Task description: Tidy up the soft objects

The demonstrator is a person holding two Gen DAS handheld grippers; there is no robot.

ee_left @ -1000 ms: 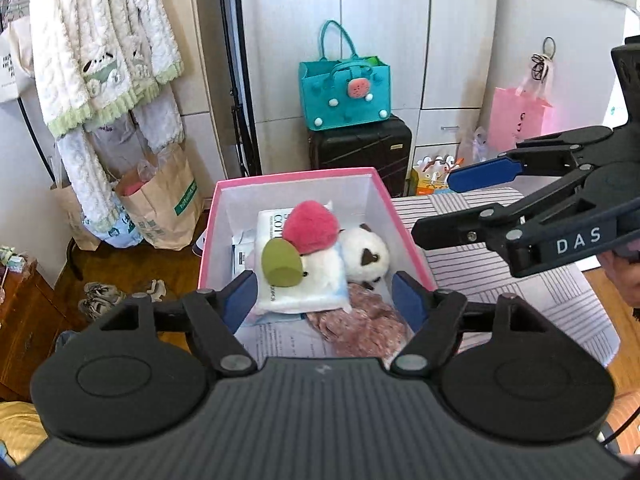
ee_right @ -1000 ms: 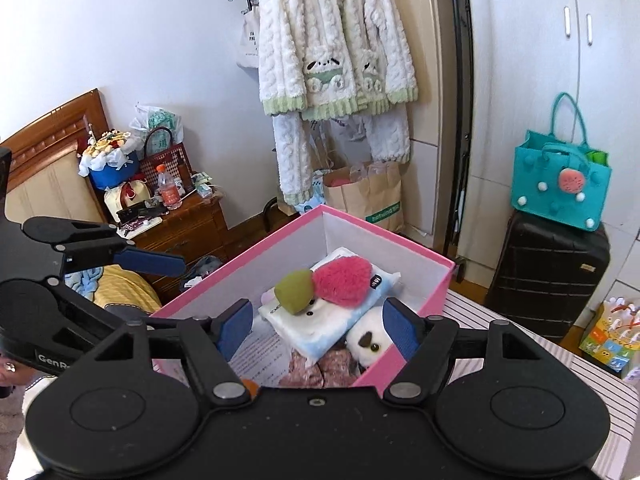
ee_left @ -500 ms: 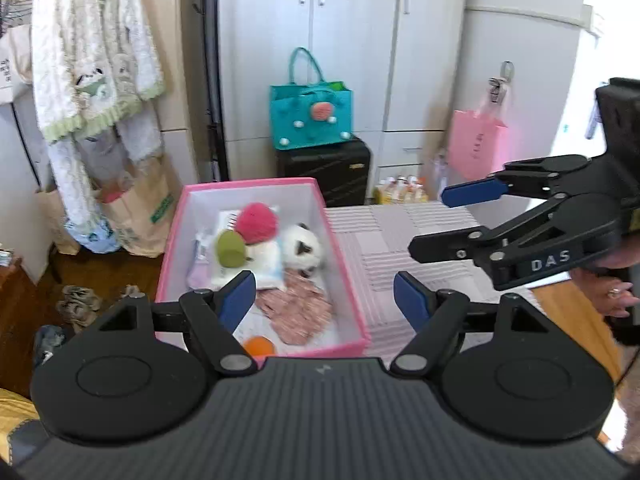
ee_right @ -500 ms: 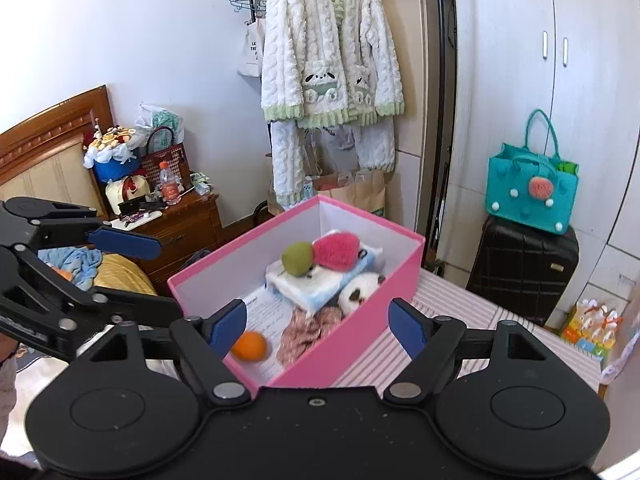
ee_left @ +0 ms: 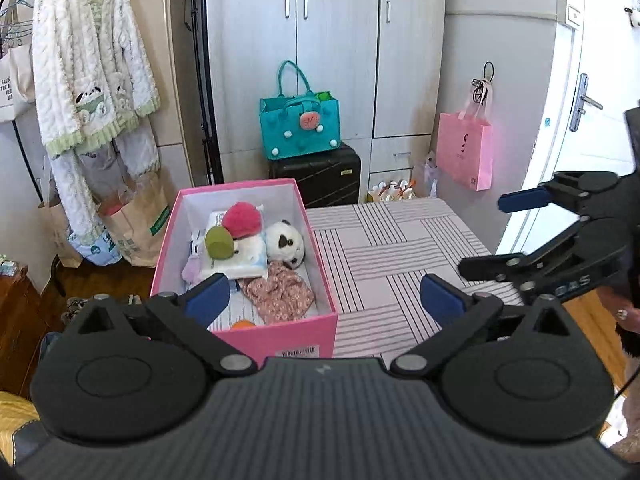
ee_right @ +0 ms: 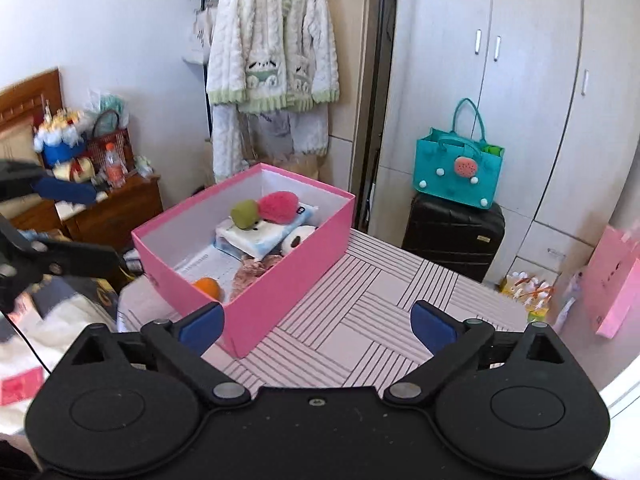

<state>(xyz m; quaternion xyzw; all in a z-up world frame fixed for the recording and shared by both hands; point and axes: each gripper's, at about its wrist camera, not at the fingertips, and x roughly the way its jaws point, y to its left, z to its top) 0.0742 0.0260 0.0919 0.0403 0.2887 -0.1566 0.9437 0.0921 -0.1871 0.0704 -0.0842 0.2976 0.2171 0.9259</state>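
From the left wrist, the left gripper is opening wide with nothing in it. Ahead, a pink box sits at the table's left edge, holding a panda toy, a pink pom-pom and flowery cloth. From the right wrist, the right gripper is opening too, empty, and the orange ball shows fully.

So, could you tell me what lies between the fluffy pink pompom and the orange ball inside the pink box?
In the right wrist view, the white tissue pack and the crumpled floral pink cloth lie between the pompom and the ball.
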